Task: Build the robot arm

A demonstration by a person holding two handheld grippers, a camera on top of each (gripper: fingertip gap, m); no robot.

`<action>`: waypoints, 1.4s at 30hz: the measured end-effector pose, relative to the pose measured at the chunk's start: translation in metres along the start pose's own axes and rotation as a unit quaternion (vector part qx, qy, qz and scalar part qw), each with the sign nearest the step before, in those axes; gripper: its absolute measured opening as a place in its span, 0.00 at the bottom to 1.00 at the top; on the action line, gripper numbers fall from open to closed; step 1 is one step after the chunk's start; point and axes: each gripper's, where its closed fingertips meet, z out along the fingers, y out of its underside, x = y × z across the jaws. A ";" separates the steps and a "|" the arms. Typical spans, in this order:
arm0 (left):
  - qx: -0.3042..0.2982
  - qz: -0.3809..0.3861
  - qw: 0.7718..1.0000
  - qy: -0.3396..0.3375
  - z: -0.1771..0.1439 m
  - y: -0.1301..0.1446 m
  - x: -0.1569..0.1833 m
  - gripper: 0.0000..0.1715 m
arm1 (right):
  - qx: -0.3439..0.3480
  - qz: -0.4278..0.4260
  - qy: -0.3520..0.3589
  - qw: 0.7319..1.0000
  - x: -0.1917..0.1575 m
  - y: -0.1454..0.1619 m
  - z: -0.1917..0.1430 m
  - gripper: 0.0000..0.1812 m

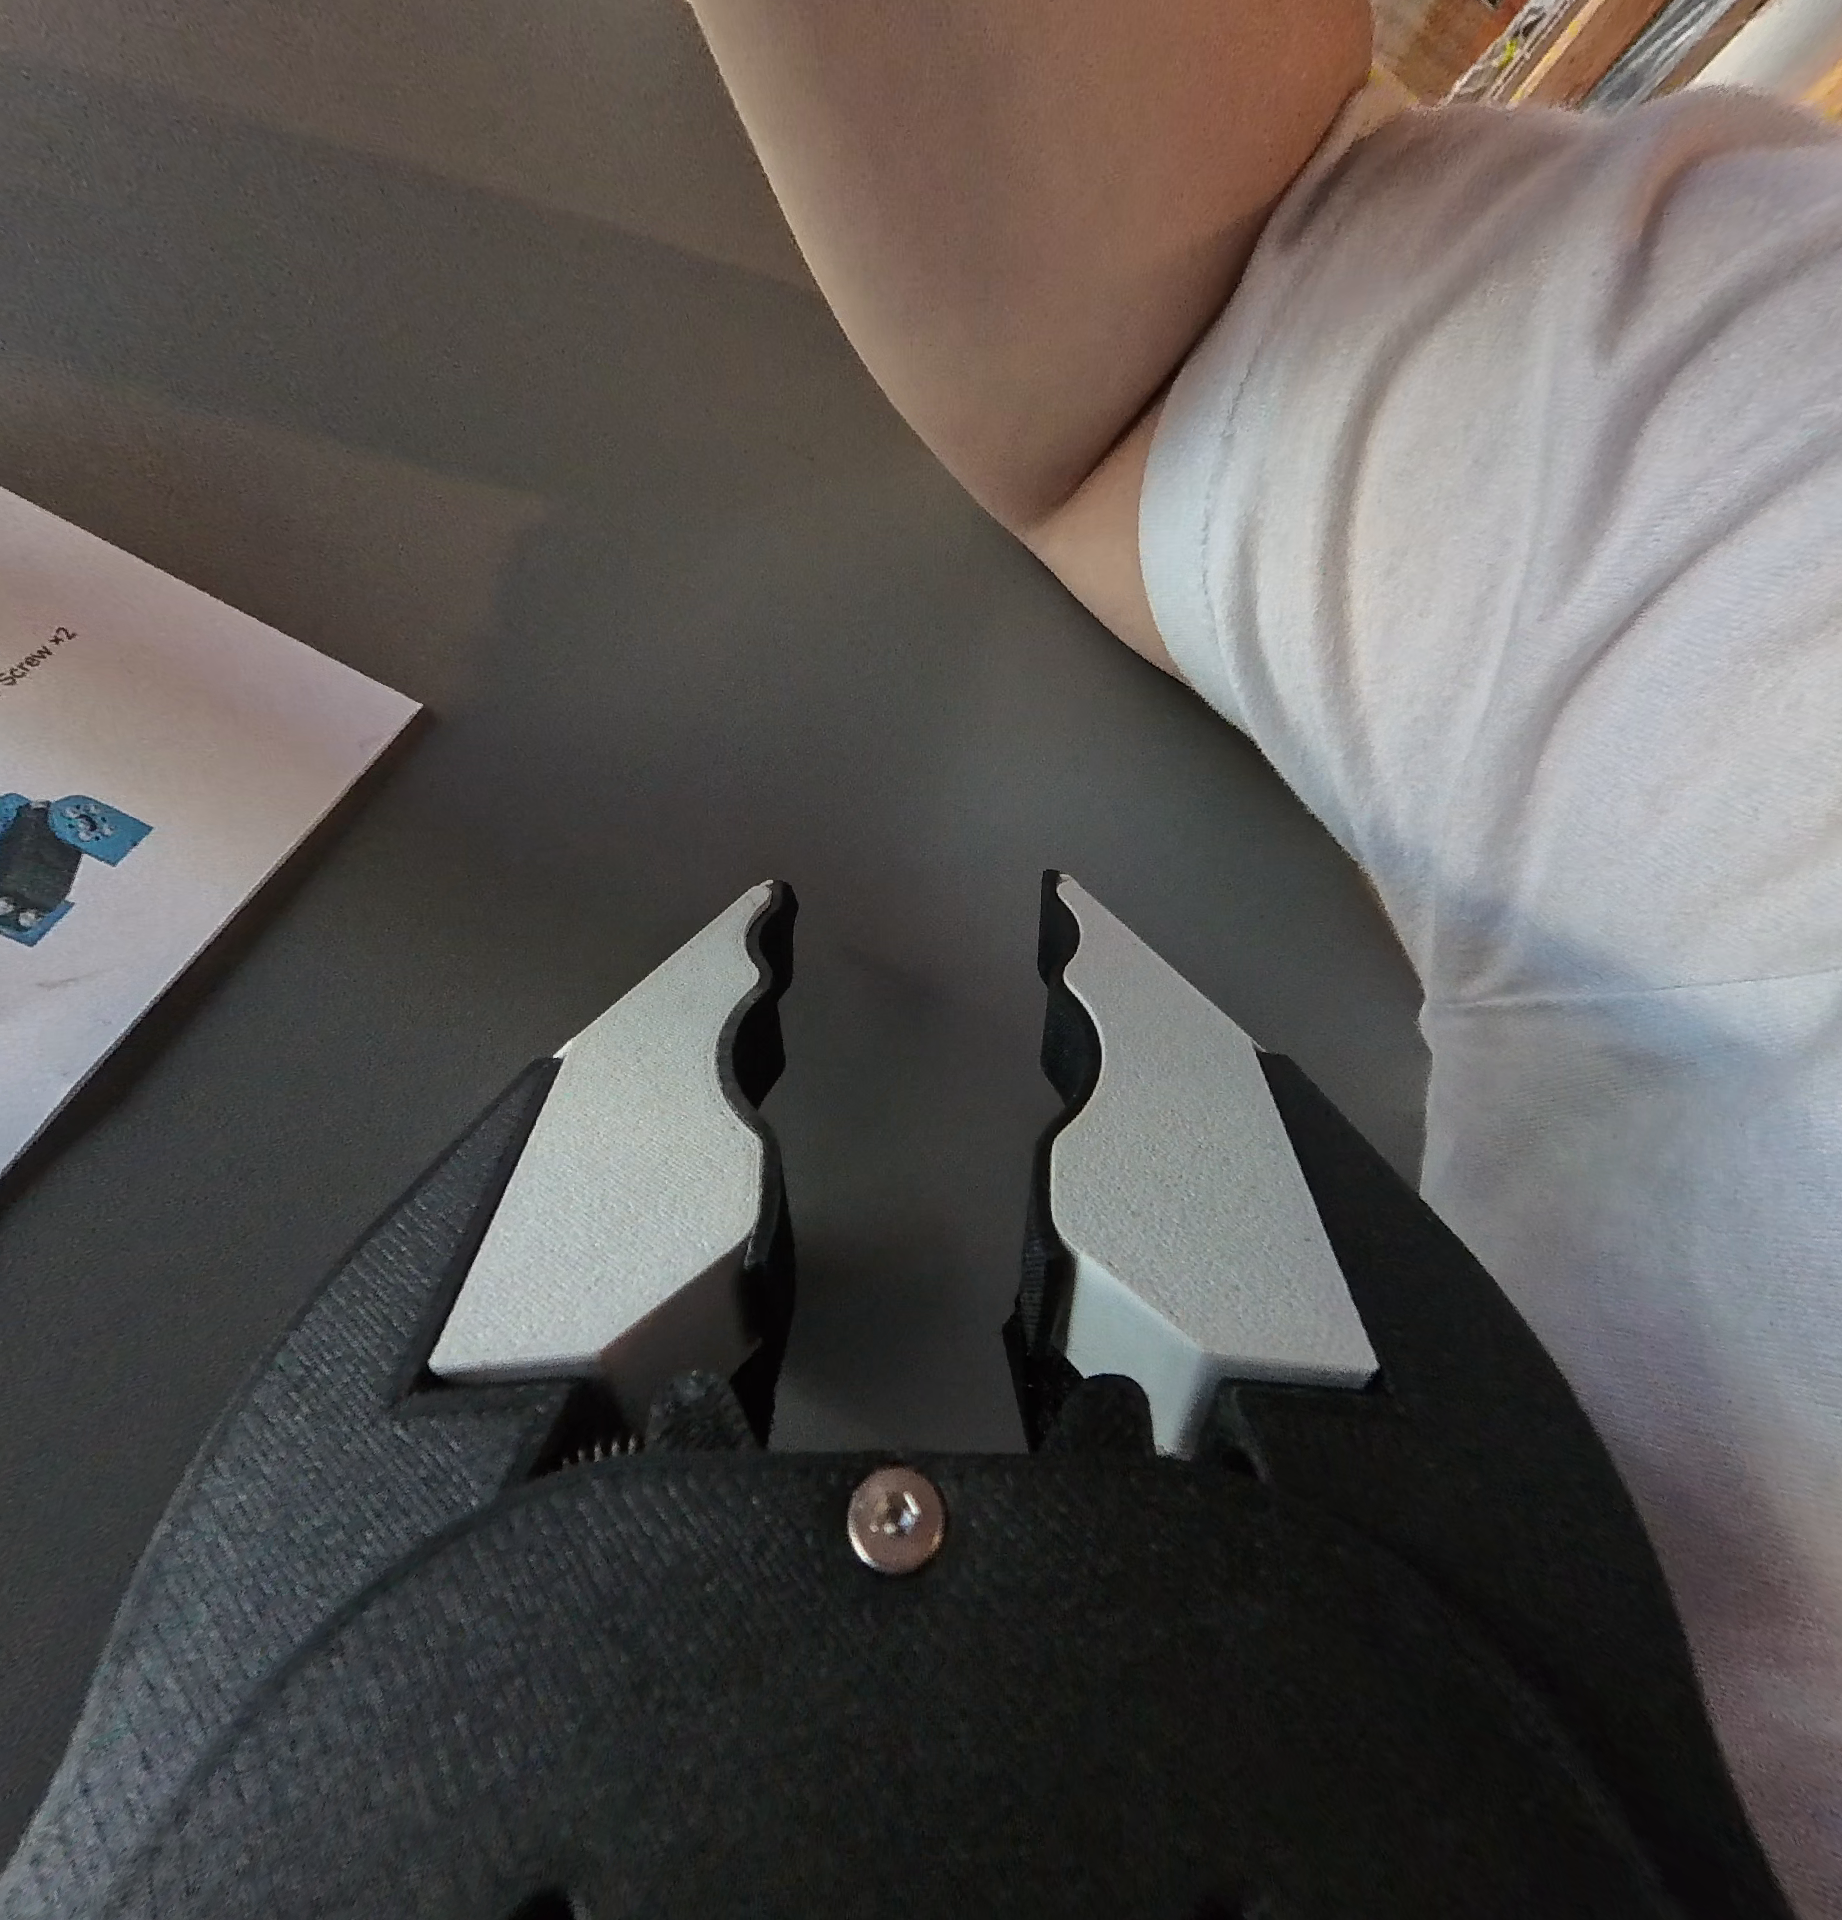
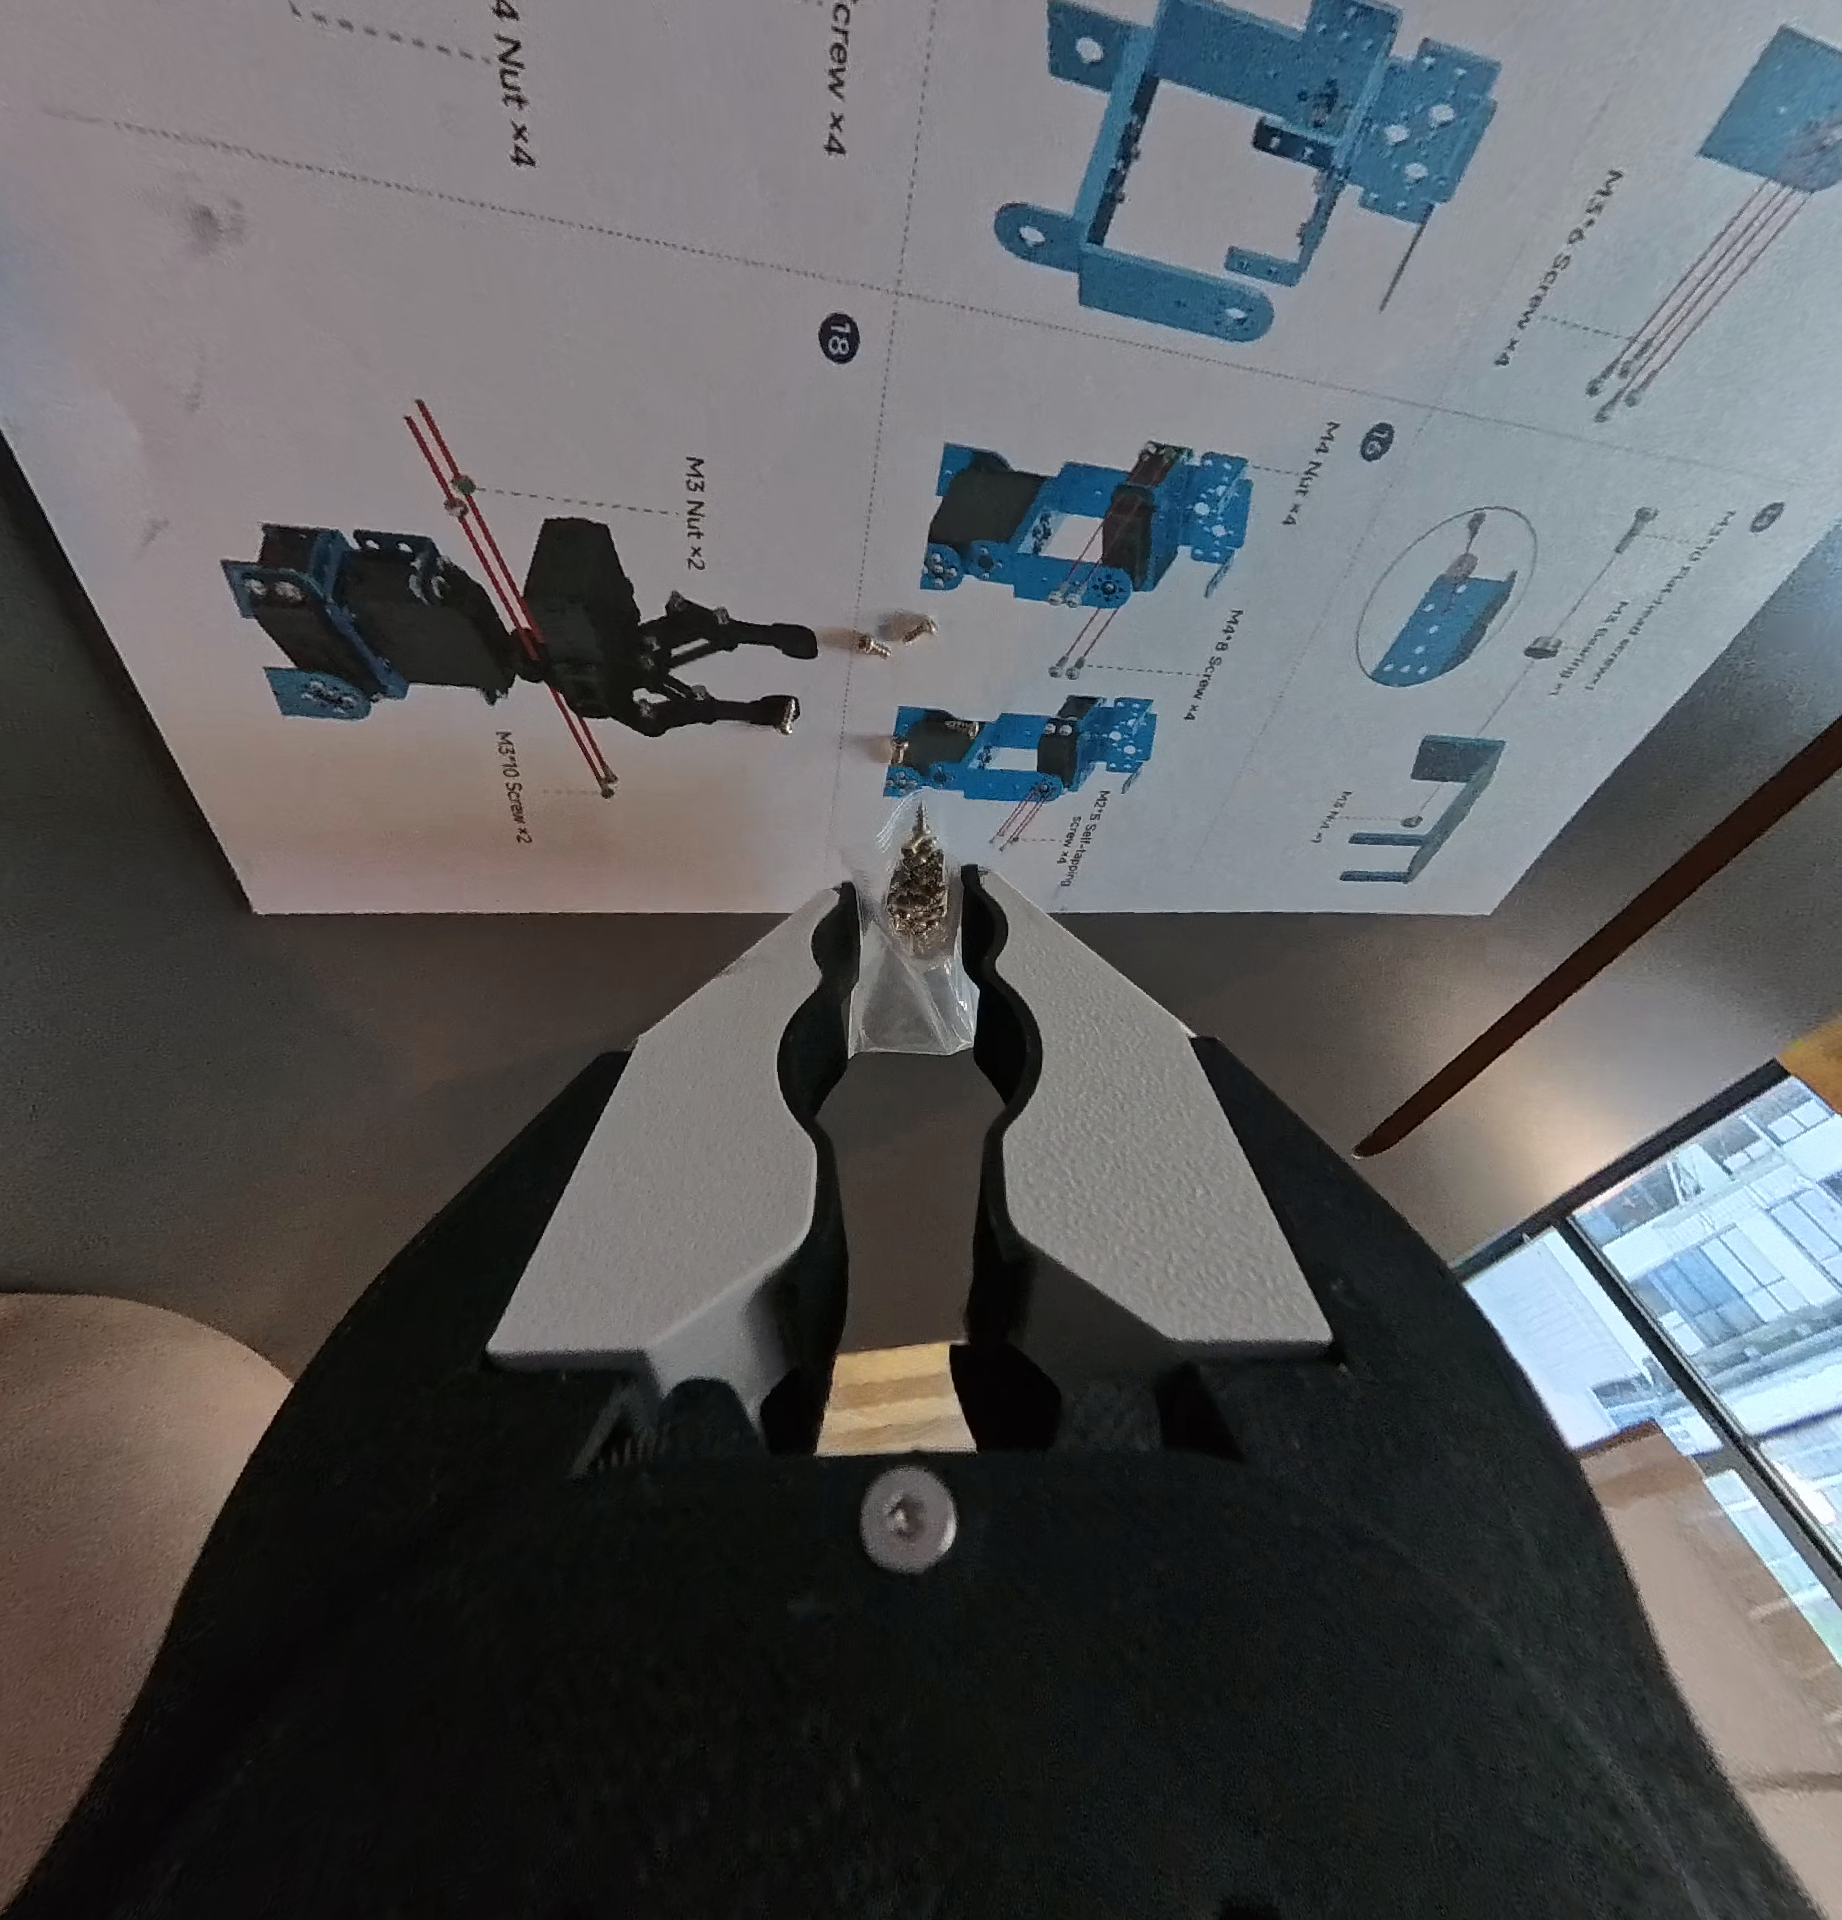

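My right gripper (image 2: 912, 894) is shut on a small clear plastic bag of small metal screws (image 2: 915, 940), held above the near edge of a white printed instruction sheet (image 2: 636, 312). A few loose screws (image 2: 891, 634) lie on the sheet just beyond the bag, and one more (image 2: 881, 744) lies closer. My left gripper (image 1: 917, 904) is open and empty above the dark grey table (image 1: 584, 416). A corner of the same sheet (image 1: 169, 779) lies to its left.
A person's bare arm (image 1: 1000, 260) and white sleeve (image 1: 1519, 623) fill the right side of the left wrist view, close to the gripper. The table's edge (image 2: 1623, 914) runs at the right of the right wrist view, with a window (image 2: 1675, 1299) beyond it.
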 end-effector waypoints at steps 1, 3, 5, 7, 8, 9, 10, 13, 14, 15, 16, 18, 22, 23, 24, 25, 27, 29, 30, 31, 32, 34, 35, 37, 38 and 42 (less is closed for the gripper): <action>0.000 0.000 1.000 0.000 0.000 0.000 0.000 0.27 | 0.012 -0.002 -0.008 1.000 -0.001 -0.001 0.000 0.10; -0.001 0.001 1.000 -0.001 0.000 0.000 0.000 0.27 | 0.044 -0.002 -0.017 0.999 0.001 -0.002 -0.002 0.10; -0.001 0.002 1.000 -0.002 0.000 0.000 0.000 0.27 | 0.082 0.002 -0.033 0.996 0.002 -0.003 -0.004 0.10; -0.001 0.003 1.000 -0.002 0.000 0.000 0.000 0.27 | 0.131 0.004 -0.055 0.990 0.002 -0.003 -0.007 0.10; -0.001 0.004 1.000 -0.003 0.000 0.001 0.000 0.27 | 0.158 0.007 -0.062 0.985 0.003 -0.003 -0.009 0.10; -0.001 0.005 1.000 -0.003 0.000 0.001 0.000 0.27 | 0.185 0.013 -0.071 0.980 0.005 -0.002 -0.011 0.10; -0.001 0.005 1.000 -0.003 0.000 0.001 0.000 0.27 | 0.210 0.020 -0.082 0.974 0.006 0.000 -0.013 0.10; -0.001 0.007 1.000 -0.004 0.000 0.001 0.000 0.27 | 0.274 0.041 -0.113 0.954 0.011 0.004 -0.014 0.11; -0.002 0.007 1.000 -0.004 0.000 0.001 0.001 0.27 | 0.290 0.047 -0.123 0.948 0.012 0.006 -0.013 0.12; -0.002 0.008 1.000 -0.003 -0.001 0.002 0.001 0.27 | 0.303 0.054 -0.130 0.943 0.014 0.008 -0.012 0.12; -0.002 0.008 1.000 -0.003 -0.001 0.002 0.001 0.27 | 0.315 0.061 -0.137 0.937 0.017 0.010 -0.010 0.12; -0.002 0.006 1.000 -0.001 -0.002 0.002 0.001 0.27 | 0.337 0.078 -0.152 0.926 0.021 0.014 -0.008 0.12; -0.002 0.006 1.000 0.000 -0.003 0.003 0.001 0.27 | 0.407 0.083 -0.175 0.893 0.026 0.011 -0.016 0.12; -0.003 0.006 1.000 0.001 -0.003 0.003 0.001 0.27 | 0.431 0.081 -0.174 0.882 0.029 0.009 -0.019 0.12; -0.003 0.006 1.000 0.001 -0.003 0.003 0.001 0.27 | 0.452 0.082 -0.169 0.872 0.032 0.009 -0.021 0.12; -0.003 0.006 1.000 0.001 -0.003 0.003 0.001 0.27 | 0.466 0.088 -0.164 0.865 0.036 0.010 -0.020 0.12; -0.004 0.007 1.000 0.002 -0.003 0.003 0.002 0.27 | 0.476 0.100 -0.164 0.858 0.038 0.015 -0.013 0.12; -0.005 0.009 1.000 0.001 -0.003 0.004 0.002 0.28 | 0.490 0.107 -0.173 0.847 0.036 0.016 -0.009 0.12; -0.005 0.009 1.000 0.001 -0.003 0.004 0.002 0.28 | 0.491 0.109 -0.176 0.846 0.035 0.017 -0.005 0.12; -0.006 0.010 1.000 0.001 -0.003 0.004 0.003 0.28 | 0.484 0.114 -0.176 0.850 0.036 0.019 0.001 0.12; -0.006 0.010 1.000 0.001 -0.003 0.004 0.002 0.28 | 0.478 0.118 -0.177 0.852 0.036 0.021 0.004 0.12; -0.005 0.008 1.000 0.002 -0.003 0.004 0.003 0.28 | 0.495 0.117 -0.182 0.841 0.037 0.019 0.001 0.12; -0.004 0.007 1.000 0.002 -0.003 0.004 0.002 0.28 | 0.502 0.120 -0.184 0.836 0.039 0.018 0.000 0.12; -0.005 0.008 1.000 0.002 -0.003 0.004 0.003 0.28 | 0.500 0.126 -0.188 0.836 0.039 0.020 0.002 0.12; -0.005 0.008 1.000 0.002 -0.003 0.004 0.003 0.28 | 0.499 0.126 -0.188 0.836 0.039 0.021 0.002 0.12; -0.005 0.009 1.000 0.001 -0.003 0.005 0.003 0.28 | 0.527 0.123 -0.188 0.820 0.040 0.024 -0.012 0.12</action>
